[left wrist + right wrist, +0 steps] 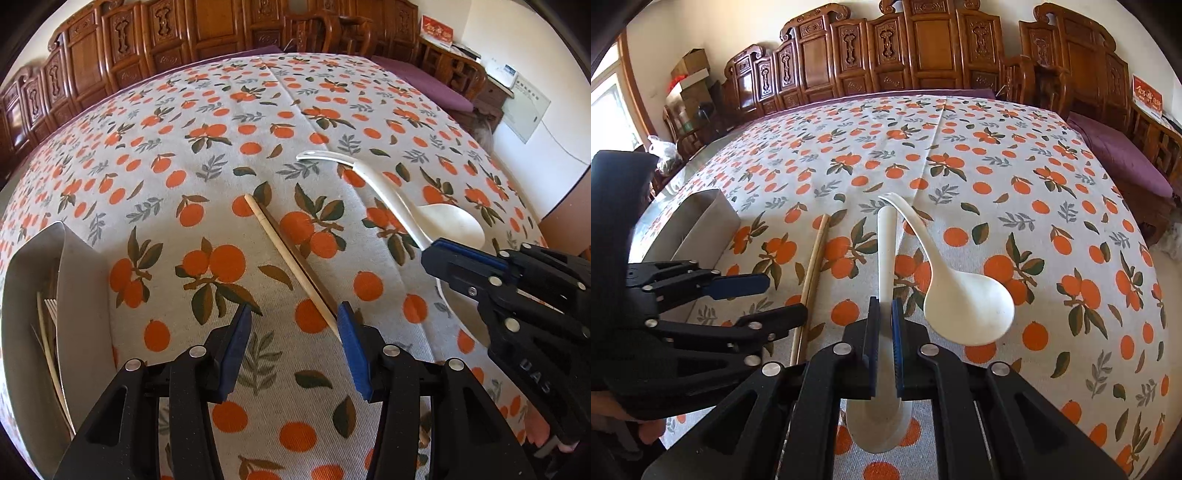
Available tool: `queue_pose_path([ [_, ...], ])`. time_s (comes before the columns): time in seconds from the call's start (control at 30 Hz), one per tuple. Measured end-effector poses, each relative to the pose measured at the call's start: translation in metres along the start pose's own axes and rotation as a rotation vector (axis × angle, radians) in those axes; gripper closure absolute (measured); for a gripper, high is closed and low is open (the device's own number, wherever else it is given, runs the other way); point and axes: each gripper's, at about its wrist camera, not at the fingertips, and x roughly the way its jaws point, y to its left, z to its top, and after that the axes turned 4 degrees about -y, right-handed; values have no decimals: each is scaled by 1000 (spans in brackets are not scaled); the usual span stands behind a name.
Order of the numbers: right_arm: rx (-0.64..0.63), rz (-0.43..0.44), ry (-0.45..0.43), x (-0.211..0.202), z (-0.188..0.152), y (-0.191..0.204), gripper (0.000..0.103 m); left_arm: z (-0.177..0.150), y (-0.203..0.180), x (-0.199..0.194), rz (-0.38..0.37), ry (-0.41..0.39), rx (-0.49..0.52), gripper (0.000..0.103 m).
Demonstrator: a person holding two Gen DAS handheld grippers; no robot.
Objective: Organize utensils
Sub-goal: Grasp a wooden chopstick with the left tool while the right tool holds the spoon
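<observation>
The right gripper (pixel 885 314) is pinching the handle of a white ceramic spoon (pixel 886 243), pads pressed against it from both sides, handle pointing away toward the far edge of the table and the bowl hanging below the fingers. Only the right wrist view is showing that grip clearly; from the left wrist view the right gripper (pixel 439 254) is mostly hiding that spoon. The left gripper (pixel 293 332) is hovering with its jaws spread wide, nothing between them, over the near end of a wooden chopstick (pixel 291 264). I am counting two white spoons: the held one and a second spoon (pixel 964 302) lying just beside it on the orange-print tablecloth (pixel 1052 221), its handle curving away. The chopstick is lying with its long axis running away and leftward. The left view alone is showing inside the metal utensil holder (pixel 74 295), where a fork (pixel 51 310) and thin sticks are sitting.
</observation>
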Motion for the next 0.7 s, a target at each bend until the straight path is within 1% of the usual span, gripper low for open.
queue_pose_path([
  [0.17, -3, 1, -1, 0, 1, 1, 95, 1, 1, 1, 39, 2, 12, 56],
  [0.37, -9, -2, -4, 0, 1, 3, 95, 6, 5, 5, 53, 12, 9, 57],
  [0.4, -9, -3, -4, 0, 0, 3, 95, 7, 5, 6, 56, 17, 9, 58],
  [0.43, -10, -4, -3, 0, 0, 3, 95, 9, 6, 8, 63, 27, 9, 63],
  [0.5, -12, -12, 0, 0, 0, 2, 95, 11, 9, 10, 61, 31, -6, 66],
  [0.6, -8, -17, 2, -1, -1, -1, 95, 9, 13, 8, 54, 36, -4, 76],
  [0.67, -7, -19, 5, 0, -1, -1, 95, 6, 16, 5, 50, 35, -3, 87],
  [0.7, -5, -18, 5, 0, -1, -1, 95, 3, 19, 3, 48, 36, -5, 88],
])
